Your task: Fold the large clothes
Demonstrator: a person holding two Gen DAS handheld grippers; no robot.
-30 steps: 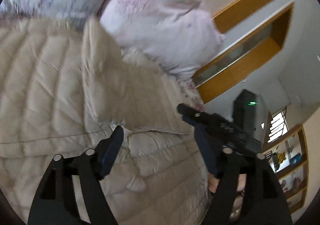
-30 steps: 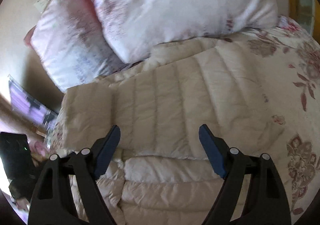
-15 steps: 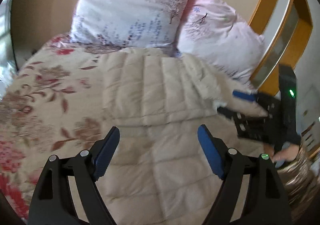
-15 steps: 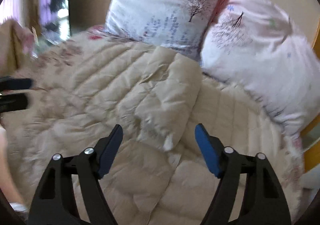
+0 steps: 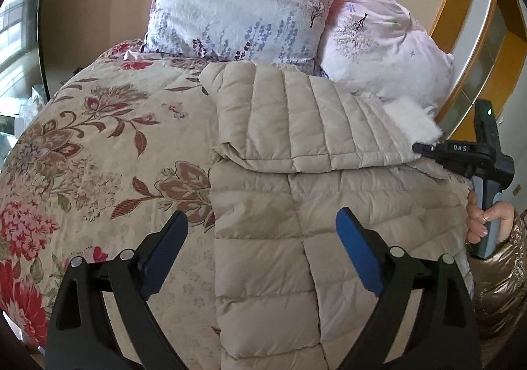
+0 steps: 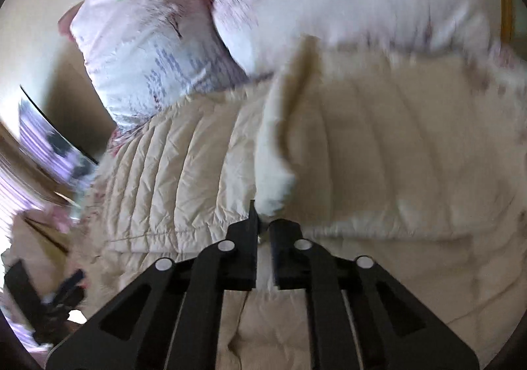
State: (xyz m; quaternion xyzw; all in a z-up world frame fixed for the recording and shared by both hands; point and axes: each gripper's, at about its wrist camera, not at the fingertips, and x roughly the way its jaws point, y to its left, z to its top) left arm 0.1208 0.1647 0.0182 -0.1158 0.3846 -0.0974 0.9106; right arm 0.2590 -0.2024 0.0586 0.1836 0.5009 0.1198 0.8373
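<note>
- Down jacket (image 5: 296, 205) lies flat on the floral quilt (image 5: 98, 156), centre to 3 o'clock in my left wrist view. Collar end sits at 12, touching the two pillows (image 5: 250, 4).
- One sleeve (image 5: 296, 126) is already folded across the chest, lying level from 10 to 2.
- Left gripper (image 5: 260, 254): jaws spreading, wide apart, nothing between them. It hovers over the jacket's left side seam at 6; the left finger (image 5: 164, 251) is over the quilt, not the jacket.
- Right gripper (image 6: 263, 231): jaws closing, nearly together, pinching the pale fluffy cuff edge (image 6: 273, 185) of the sleeve at dead centre. The right wrist view is blurred, so how deep the bite goes I can't tell.
- Handling, my read: light, puffy, very soft, slick shell. It will spring back and slide, and a thin pinch can slip off.
- Where to grab: seams, hem or cuff, not mid-panel; take a full fold of cloth.
- Next for the left, I'd guess: side edge at 7 to 8, fold it inward.
</note>
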